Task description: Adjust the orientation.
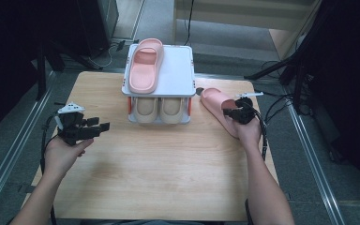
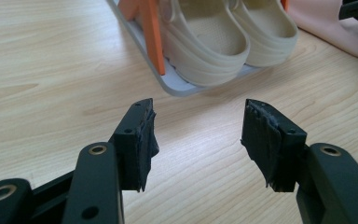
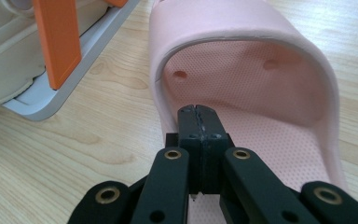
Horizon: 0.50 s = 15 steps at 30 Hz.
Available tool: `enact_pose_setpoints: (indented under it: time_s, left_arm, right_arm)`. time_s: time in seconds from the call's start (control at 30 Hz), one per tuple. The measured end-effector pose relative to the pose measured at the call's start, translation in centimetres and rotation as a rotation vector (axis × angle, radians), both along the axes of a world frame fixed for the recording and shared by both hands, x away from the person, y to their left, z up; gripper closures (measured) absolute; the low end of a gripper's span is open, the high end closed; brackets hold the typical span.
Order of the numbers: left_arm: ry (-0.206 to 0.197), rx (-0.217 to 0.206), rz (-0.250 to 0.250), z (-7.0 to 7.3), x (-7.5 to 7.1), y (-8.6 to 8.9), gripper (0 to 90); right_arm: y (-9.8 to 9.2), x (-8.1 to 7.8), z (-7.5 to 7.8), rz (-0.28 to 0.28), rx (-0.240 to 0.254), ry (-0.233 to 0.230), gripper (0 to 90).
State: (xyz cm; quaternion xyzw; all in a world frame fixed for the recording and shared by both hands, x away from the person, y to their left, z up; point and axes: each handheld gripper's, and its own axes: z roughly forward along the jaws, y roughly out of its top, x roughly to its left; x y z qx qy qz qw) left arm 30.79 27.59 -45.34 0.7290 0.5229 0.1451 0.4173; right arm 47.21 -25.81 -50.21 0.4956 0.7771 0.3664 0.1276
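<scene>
Right of rack [image 1: 159, 84]: right gripper [image 3: 200, 114] clenched empty over loose slipper [image 1: 220, 110], ungrasped; mate [image 1: 145, 65] already atop; left gripper [image 2: 198, 135] released.

A shoe rack [image 1: 187, 65] stands at the tabletop's [image 1: 159, 168] far edge, one slipper [image 1: 145, 63] on top, a pair [image 1: 158, 110] beneath, another slipper [image 1: 218, 105] right of it.

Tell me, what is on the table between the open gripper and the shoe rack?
Nothing. In the high view, only bare wooden table lies between the left gripper and the shoe rack. The left gripper view shows the same empty wood.
</scene>
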Motion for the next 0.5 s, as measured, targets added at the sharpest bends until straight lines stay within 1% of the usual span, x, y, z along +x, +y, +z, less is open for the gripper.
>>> enact_pose_setpoints:
  time_s: [0.1,0.17,0.2,0.27,0.43,0.47,0.5]
  left_arm:
    - [0.003,0.007,0.006,-0.2,-0.1,0.1,44.0]
    - [0.000,0.002,0.014,-0.4,-0.2,0.2,44.0]
    - [0.006,-0.001,0.018,-0.4,-0.2,0.2,44.1]
    - [0.005,-0.005,0.021,-0.5,-0.2,0.2,44.0]
    - [0.014,0.010,0.014,-0.8,-0.1,0.0,44.0]
    - [0.022,0.013,0.009,-0.8,0.0,0.0,43.8]
    - [0.021,0.010,0.016,-0.9,0.0,0.0,43.8]
  right_arm:
    - [0.1,0.1,0.0,0.004,0.002,0.001,90.0]
    - [0.3,0.1,0.0,0.005,0.005,0.003,90.0]
    - [0.4,0.1,0.0,0.008,0.009,0.004,90.0]
    - [0.6,0.1,0.0,0.016,0.005,0.004,90.0]
    - [1.8,-0.1,0.2,0.038,0.017,0.008,90.0]
    - [2.0,-0.2,0.3,0.044,0.014,0.007,90.0]
    - [2.2,-0.1,0.2,0.051,0.014,0.003,90.0]
